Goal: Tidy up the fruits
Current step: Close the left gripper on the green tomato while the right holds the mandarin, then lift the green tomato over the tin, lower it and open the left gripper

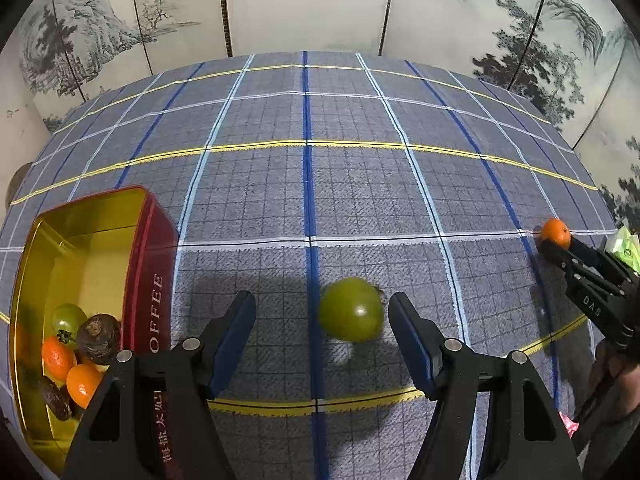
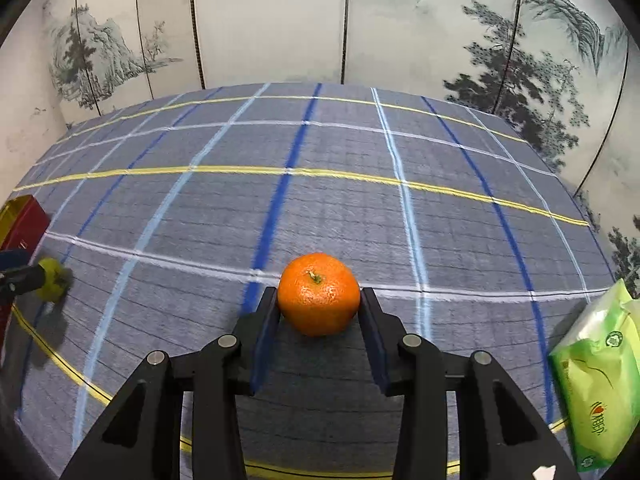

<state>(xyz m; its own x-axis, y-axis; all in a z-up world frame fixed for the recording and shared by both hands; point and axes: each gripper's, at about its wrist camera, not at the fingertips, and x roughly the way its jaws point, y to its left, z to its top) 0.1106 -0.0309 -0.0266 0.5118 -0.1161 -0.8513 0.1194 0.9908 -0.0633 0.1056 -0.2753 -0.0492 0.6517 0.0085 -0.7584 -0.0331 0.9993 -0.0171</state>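
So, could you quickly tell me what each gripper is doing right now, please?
Left gripper: open, with the green fruit between its fingers, not gripped.
Right gripper: closed on the orange mandarin.

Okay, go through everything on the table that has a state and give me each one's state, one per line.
left gripper: open, astride the green fruit
green fruit: loose on the cloth
right gripper: shut on the mandarin
mandarin: gripped, stem up
tin: open, partly filled with fruit
tissue pack: lying flat
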